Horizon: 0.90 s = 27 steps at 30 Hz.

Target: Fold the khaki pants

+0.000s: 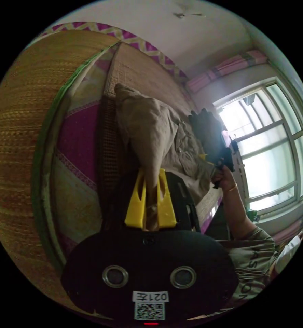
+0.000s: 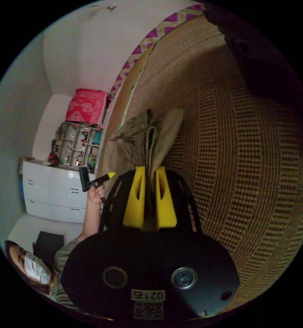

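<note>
On a woven mat (image 2: 247,164) in a bedroom, the khaki pants (image 1: 158,136) stretch lengthwise between left gripper (image 1: 151,184) and right gripper (image 2: 150,182), each clamped tight on an opposite end.

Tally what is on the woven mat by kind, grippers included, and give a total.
Khaki pants: 1
Grippers with yellow jaws: 2, the left gripper and the right gripper, each shut on a part of the pants
Woven mat: 1
Total: 4
</note>
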Motion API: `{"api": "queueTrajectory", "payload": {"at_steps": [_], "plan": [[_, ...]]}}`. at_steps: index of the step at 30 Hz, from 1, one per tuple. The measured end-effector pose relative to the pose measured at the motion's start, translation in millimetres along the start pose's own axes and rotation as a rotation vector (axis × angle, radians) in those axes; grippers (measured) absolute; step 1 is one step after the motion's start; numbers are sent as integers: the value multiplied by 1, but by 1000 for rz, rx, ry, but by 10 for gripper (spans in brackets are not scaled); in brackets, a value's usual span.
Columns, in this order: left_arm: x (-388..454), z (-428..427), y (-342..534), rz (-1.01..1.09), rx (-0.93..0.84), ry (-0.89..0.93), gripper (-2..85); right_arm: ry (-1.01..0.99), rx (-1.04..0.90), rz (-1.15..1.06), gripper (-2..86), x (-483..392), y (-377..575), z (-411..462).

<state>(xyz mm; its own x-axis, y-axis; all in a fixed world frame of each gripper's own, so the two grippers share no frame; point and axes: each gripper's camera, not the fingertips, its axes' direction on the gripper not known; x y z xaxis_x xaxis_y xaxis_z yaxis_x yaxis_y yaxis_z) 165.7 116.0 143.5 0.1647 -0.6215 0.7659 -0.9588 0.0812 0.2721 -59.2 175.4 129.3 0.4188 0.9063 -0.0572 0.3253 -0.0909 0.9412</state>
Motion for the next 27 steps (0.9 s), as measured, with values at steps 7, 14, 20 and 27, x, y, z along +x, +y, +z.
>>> {"api": "queueTrajectory", "payload": {"at_steps": [7,14,20,27], "plan": [[15,-88,-1,127,124,-106,1,164,-26,-264,51,-124,-32,26],[-45,-227,-44,-5,403,-246,17,80,4,-457,55,-274,-148,151],[-132,-274,-49,-273,610,-351,145,245,186,-485,124,-353,-179,229],[-152,-258,34,-230,557,-391,129,385,-16,-608,132,-287,-97,253]]}}
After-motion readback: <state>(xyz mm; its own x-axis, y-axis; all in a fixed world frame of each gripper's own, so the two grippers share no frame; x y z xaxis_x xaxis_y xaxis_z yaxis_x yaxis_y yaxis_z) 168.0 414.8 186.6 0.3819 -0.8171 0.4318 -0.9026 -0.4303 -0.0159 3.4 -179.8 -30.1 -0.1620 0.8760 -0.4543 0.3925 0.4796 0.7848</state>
